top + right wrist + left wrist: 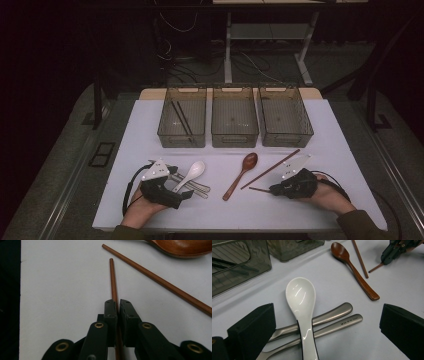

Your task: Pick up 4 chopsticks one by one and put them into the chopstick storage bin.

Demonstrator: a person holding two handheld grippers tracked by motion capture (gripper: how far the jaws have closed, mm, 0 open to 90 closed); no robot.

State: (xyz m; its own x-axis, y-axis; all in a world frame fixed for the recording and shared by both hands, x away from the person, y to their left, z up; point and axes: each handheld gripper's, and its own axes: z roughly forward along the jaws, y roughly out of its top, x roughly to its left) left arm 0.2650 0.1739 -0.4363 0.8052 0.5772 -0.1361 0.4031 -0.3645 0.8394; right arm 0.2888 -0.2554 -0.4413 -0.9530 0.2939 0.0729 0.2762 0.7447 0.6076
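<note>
Right gripper view: your right gripper (117, 305) has its jaws clamped on a brown chopstick (113, 277) lying on the tabletop (62, 290). Lift level, clear of its twin (160, 281). Left gripper (327, 330) jaws wide over the white spoon (301, 296).

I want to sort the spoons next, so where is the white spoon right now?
In the high view the white spoon lies at the table's left front, across two metal handles, between the open jaws of the left gripper.
</note>
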